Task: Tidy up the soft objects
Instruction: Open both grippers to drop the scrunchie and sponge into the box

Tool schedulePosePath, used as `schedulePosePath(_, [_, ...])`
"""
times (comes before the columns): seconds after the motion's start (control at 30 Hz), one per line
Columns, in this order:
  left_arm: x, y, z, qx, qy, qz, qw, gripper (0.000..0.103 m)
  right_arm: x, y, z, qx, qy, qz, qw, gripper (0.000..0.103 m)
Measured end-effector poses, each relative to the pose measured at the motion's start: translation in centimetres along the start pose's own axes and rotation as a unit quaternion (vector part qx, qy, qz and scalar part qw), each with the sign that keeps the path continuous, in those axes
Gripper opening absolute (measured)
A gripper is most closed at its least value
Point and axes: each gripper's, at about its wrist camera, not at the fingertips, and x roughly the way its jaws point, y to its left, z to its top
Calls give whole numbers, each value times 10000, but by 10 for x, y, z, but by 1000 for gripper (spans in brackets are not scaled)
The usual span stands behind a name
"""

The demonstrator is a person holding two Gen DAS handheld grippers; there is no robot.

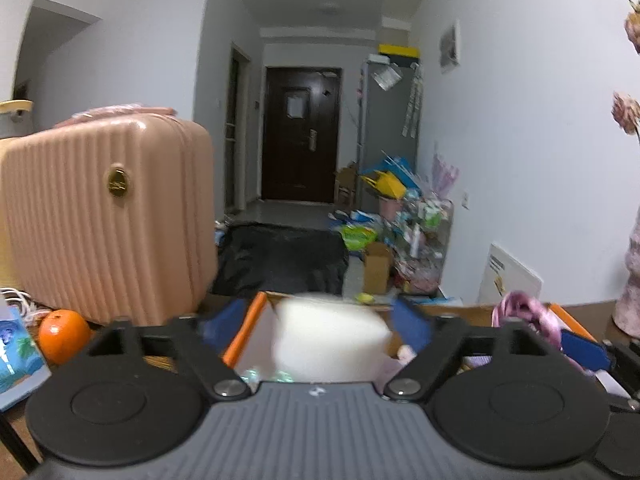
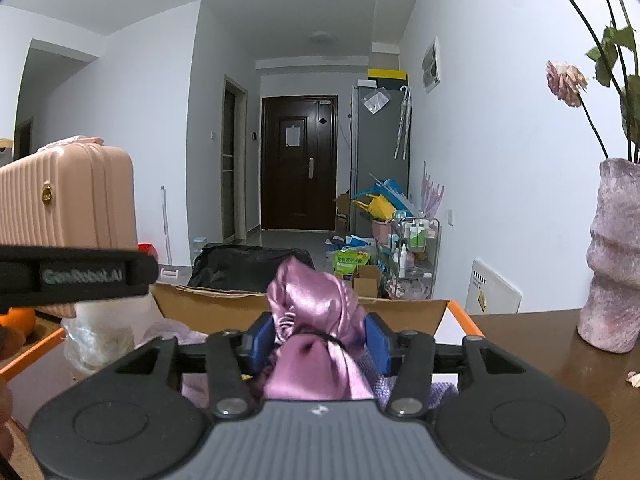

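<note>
**Dropping soft things into the box**

The left hand-held gripper point(image 1: 316, 320) stands with its jaws wide apart, and a white foam block point(image 1: 332, 340) sits between them, blurred, above the open cardboard box point(image 2: 248, 300). Neither blue pad point(image 1: 412, 320) appears to press on the block, so I judge it released and falling or settling into the box. The right hand-held gripper point(image 2: 320, 340) has a pink satin bundle point(image 2: 316, 312) between its 2 pads; they sit close against the cloth on both sides, though whether they pinch it firmly I cannot tell for sure. The bundle hangs over the box interior, where lilac cloth point(image 2: 400, 384) already lies.

To do this step well, each drop should happen with the thing fully inside the box walls, low enough that it does not bounce or drape over the orange-edged rim point(image 2: 464, 316). Satin slips, so the right jaws should open fully and the hand-held gripper lift straight up, clear of any loop snagging a pad. The left one should back away without nudging the foam.

Beside the box, on the worktop point(image 2: 540, 344), stand an orange point(image 1: 64, 336) and a pink suitcase point(image 1: 108, 216) on the left and a vase point(image 2: 616, 256) on the right. Beyond, the hallway runs to a dark door point(image 2: 300, 164).
</note>
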Motion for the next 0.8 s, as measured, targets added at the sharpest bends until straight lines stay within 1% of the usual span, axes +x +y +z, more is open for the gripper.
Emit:
schedulePosePath(0.03, [-2, 1, 0, -27, -38, 34, 10000, 101, -1, -1, 0, -9, 17, 8, 10000, 55])
schedulePosePath(0.07, [-3, 2, 0, -69, -55, 56, 9999, 102, -1, -3, 0, -9, 22, 7, 10000, 65])
schedulePosePath(0.1, [-3, 3, 0, -101, -59, 87, 9999, 103, -2, -5, 0, 11, 19, -6, 10000, 71])
schedulePosePath(0.13, [-3, 4, 0, -115, -65, 123, 9998, 103, -4, -8, 0, 59, -8, -33, 10000, 83])
schedulePosePath(0.17, [-3, 4, 0, -114, -60, 148, 9998, 103, -6, -10, -1, 103, -46, -51, 9999, 91])
schedulePosePath(0.2, [-3, 4, 0, -112, -59, 165, 9998, 103, -8, -12, -1, 141, -94, -61, 9998, 93])
schedulePosePath(0.23, [-3, 4, -1, -108, -62, 185, 9998, 103, -11, -14, -1, 175, -148, -71, 9997, 99])
schedulePosePath(0.27, [-4, 4, 0, -101, -70, 205, 9997, 103, -13, -16, -1, 195, -197, -87, 9996, 103])
schedulePosePath(0.53, [-10, 7, -2, -120, -68, 250, 9996, 103, -24, -14, -3, 75, -413, -103, 9991, 103])
schedulePosePath(0.8, [-33, 18, -7, -156, -100, 340, 9993, 103, -56, -10, -11, -48, -611, -117, 9981, 103])
